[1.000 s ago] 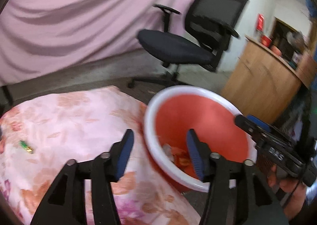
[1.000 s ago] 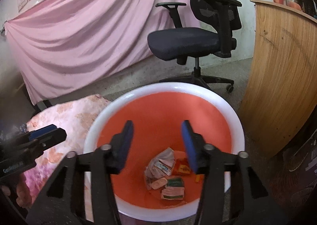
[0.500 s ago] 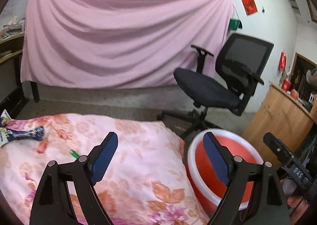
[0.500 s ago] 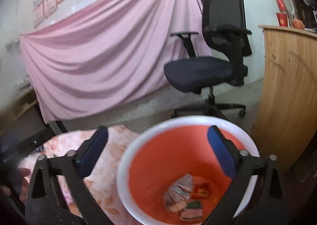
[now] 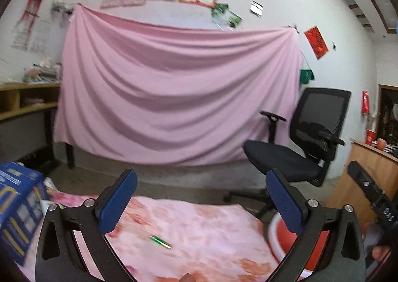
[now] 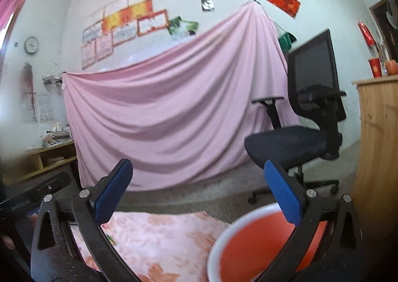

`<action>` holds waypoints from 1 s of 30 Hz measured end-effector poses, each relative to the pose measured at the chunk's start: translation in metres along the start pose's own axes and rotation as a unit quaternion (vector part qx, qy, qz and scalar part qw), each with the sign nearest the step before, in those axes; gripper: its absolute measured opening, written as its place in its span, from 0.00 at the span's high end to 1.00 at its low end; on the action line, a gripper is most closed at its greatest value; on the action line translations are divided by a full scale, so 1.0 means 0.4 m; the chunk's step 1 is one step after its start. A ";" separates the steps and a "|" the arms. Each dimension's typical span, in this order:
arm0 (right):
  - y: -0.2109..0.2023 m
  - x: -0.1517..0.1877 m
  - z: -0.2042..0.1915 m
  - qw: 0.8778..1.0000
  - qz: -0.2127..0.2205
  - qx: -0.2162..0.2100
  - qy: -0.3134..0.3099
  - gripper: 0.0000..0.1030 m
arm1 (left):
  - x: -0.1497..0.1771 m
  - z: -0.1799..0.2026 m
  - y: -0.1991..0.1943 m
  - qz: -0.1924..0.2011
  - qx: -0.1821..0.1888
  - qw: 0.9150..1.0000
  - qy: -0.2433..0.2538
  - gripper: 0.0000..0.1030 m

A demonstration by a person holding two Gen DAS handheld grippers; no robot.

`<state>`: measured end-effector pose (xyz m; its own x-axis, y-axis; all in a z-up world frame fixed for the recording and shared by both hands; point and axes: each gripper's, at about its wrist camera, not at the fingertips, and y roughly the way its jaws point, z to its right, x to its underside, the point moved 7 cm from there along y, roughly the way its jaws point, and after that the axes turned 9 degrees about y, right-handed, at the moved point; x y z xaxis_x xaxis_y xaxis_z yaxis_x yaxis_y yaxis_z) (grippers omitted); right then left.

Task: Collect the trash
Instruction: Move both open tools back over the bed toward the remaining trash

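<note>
While spread empty, left gripper (image 5: 200, 203) overhangs green wrapper (image 5: 160, 242).

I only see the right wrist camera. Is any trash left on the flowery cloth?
Observer: Yes. The left wrist camera shows a thin green item lying on the floral cloth. In your view a tong finger nearly hides it.
Operator: Is anything else on that cloth?
Observer: A blue carton sits at the cloth's left end, well left of the green item. Your view doesn't show it.
Operator: Are the left tongs holding something?
Observer: No. The left tongs are wide open and empty, and the green item shows in the gap between their fingers.
</note>
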<state>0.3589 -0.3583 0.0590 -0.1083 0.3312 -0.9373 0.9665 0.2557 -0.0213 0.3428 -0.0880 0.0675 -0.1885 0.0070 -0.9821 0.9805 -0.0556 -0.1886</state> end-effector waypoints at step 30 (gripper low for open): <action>0.222 0.242 -0.306 0.983 -0.143 -0.091 -0.064 0.00 | 0.192 -0.303 0.015 -0.110 -0.039 0.988 0.097 0.02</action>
<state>0.4058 -0.1925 0.0088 -0.3278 0.1074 -0.9386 0.8417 0.4845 -0.2385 0.3409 0.0331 -0.0097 -0.3901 0.2018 -0.8984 0.9200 0.0463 -0.3891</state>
